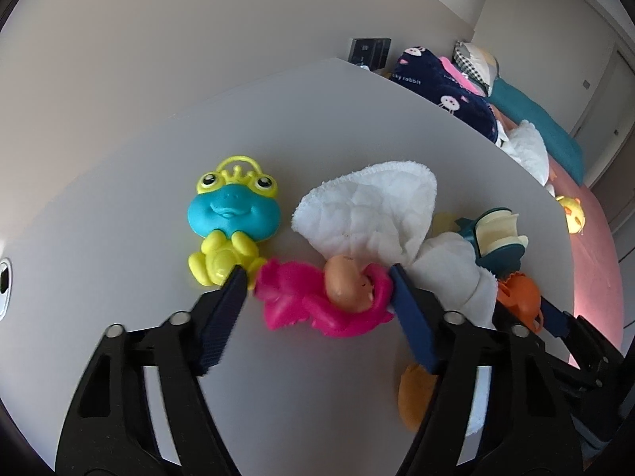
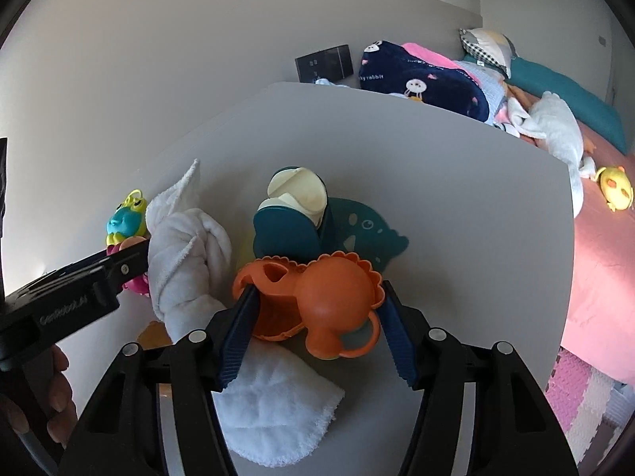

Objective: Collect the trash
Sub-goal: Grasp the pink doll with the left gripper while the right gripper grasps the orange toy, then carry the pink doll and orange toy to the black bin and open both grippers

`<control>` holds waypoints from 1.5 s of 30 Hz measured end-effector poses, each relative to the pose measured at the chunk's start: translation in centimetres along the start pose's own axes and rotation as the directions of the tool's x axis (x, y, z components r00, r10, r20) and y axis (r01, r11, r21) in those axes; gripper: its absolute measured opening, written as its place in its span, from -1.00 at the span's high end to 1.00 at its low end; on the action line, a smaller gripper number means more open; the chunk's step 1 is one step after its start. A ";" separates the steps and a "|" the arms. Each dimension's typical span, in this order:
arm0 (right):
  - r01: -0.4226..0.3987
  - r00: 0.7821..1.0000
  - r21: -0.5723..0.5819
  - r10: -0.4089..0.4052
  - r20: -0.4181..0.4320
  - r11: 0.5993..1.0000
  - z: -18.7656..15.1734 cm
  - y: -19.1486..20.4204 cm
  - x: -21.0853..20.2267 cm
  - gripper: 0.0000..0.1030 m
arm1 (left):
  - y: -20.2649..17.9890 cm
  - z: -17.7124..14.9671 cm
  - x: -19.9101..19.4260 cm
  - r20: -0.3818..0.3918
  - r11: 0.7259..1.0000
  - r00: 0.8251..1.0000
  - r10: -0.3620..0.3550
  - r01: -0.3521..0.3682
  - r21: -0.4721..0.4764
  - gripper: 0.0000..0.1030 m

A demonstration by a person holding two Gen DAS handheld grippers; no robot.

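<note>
Navy blanket (image 2: 420, 75) reads "rabbit"; left tongs (image 2: 135, 261) bear unreadable white lettering.

Left gripper (image 1: 317, 273): doll (image 1: 333, 297) between its fingers, frog toy (image 1: 232, 218) ahead-left, white cloth (image 1: 373, 210) ahead-right. Right gripper (image 2: 315, 297): lion-shaped toy (image 2: 325, 301) between its fingers, resting on a cloth edge; whale-shaped toy (image 2: 317, 222) just behind it; knotted cloth to its left. All on the table (image 2: 456, 198); bed (image 2: 595, 261) beyond, right.
</note>
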State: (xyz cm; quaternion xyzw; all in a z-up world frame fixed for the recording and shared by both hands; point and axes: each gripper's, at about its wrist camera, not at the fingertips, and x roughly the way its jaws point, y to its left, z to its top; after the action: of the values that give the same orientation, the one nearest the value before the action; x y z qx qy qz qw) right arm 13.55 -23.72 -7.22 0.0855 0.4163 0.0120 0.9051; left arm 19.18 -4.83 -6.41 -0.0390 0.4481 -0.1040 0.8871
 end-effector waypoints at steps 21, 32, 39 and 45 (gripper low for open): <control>-0.044 0.998 0.076 0.041 0.039 0.996 -0.8 -2.5 -2.5 0.25 | 0.2 -0.4 -2.0 0.066 0.999 0.997 0.039 -0.040 0.009 -0.23; -0.047 0.996 0.138 0.036 0.084 0.989 -1.8 -4.8 -6.0 0.25 | -0.9 -1.8 -4.8 0.092 1.000 0.996 0.015 -0.016 0.014 -0.23; -0.041 0.993 0.159 0.023 0.114 0.986 -2.8 -6.2 -8.9 0.25 | -3.0 -2.8 -6.7 0.108 0.999 0.994 0.001 -0.006 0.050 -0.23; -0.044 0.991 0.174 0.021 0.131 0.984 -3.4 -7.3 -10.9 0.25 | -5.0 -3.5 -7.9 0.119 0.997 0.993 -0.013 0.003 0.082 -0.23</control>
State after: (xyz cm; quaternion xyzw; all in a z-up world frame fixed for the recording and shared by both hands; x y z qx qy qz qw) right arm 3.52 -31.44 -2.40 0.1727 0.3549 -0.0156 0.9187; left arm 11.09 -7.86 -1.46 -0.0106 0.3896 -0.1234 0.9126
